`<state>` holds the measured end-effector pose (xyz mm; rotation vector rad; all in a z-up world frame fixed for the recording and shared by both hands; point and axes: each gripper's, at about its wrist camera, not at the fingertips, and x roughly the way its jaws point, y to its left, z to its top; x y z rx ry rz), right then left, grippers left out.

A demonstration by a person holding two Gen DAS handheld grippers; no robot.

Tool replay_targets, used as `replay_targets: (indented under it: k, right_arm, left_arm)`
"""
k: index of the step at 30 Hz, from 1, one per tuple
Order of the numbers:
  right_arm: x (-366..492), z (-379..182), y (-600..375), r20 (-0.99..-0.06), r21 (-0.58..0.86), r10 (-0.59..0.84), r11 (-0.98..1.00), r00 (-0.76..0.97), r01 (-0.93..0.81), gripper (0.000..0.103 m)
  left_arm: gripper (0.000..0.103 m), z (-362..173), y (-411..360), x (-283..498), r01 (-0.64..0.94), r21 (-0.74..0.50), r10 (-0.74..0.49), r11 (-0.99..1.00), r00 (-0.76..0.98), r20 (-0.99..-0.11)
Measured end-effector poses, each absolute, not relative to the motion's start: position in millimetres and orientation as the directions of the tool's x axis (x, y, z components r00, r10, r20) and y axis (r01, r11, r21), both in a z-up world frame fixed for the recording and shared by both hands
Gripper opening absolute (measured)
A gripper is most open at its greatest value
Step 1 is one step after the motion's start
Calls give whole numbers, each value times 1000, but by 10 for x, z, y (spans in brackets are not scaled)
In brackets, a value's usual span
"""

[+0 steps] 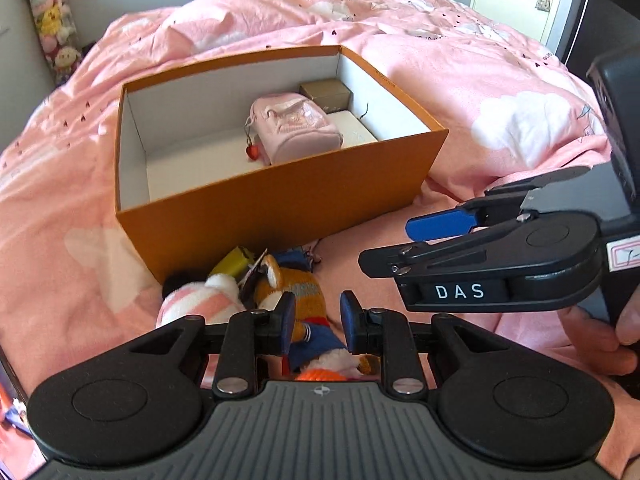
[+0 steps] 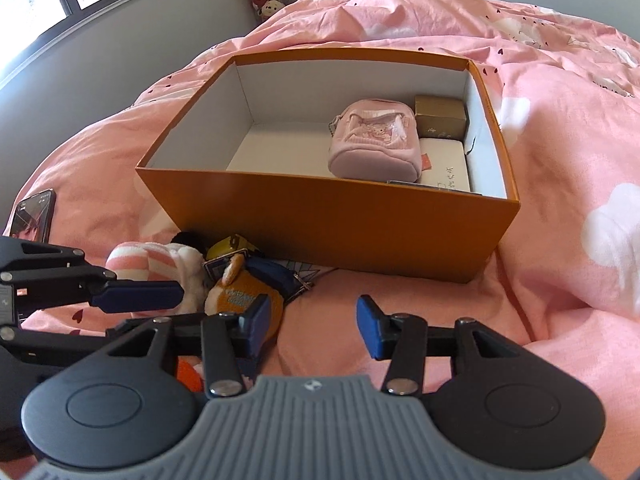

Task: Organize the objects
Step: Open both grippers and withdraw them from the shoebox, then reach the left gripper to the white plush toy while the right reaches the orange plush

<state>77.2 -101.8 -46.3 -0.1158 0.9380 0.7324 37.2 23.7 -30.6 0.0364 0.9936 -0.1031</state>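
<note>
Left gripper (image 1: 318,322): fingers slightly parted over fox plush (image 1: 296,292), not pinching (risk: snagging neighbouring striped plush (image 1: 200,300)). Right gripper (image 2: 314,322): spread, empty.

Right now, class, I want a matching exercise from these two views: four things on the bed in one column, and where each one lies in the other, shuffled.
Things
1. pink pouch
2. gold box
3. phone
4. fox toy

Places
A. on the bedcover, away from the orange box, left in the right wrist view
B. far right corner inside the orange box
C. outside, before the orange box's near wall
D. inside the orange box, beside the gold box

Pairs: 1-D, 2-B, 3-A, 4-C
</note>
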Motion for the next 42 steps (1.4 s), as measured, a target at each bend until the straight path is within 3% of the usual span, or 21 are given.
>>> replay_targets:
  k: [6,13,18,21,25,33,38,42]
  right_arm:
    - [783,-539,-945,-787,238,528,736,318,-633,49]
    - [790,-584,-855,-802,238,525,717,284,-655,43]
    - [787,-598,-771,-810,256,535,691,241,-676,43]
    - [784,-593,-700,-814,254,535,677,225,-691,43]
    - [798,-566,-601,-818,277,546,650,181,-707,43]
    - [830,-657,-284,-859,278,503,614,95,-739,51]
    - [885,-831,-149,-895,267,444,629,55,-730,54]
    - [898,-900,-100,-900,269,434,628,41,-730,59]
  left_arm:
    - [27,-231,625,274,70,-156,-170,985,519,-838]
    - [28,-164,885,250,42,-207,-199,978,508,-838]
    - [30,-95,918,228,14,-167,-149,986,526,-837]
    - [39,24,934,206,31,-149,-140,988,564,-813]
    - [39,80,993,331,15,-158,-139,987,563,-815]
    - [44,-119,1080,870,18,-119,-117,993,388,-914]
    - [54,-299,1143,1173,33,-92,-97,995,218,-971]
    - [55,-453,1173,1339,35,-105,-108,994,74,-991]
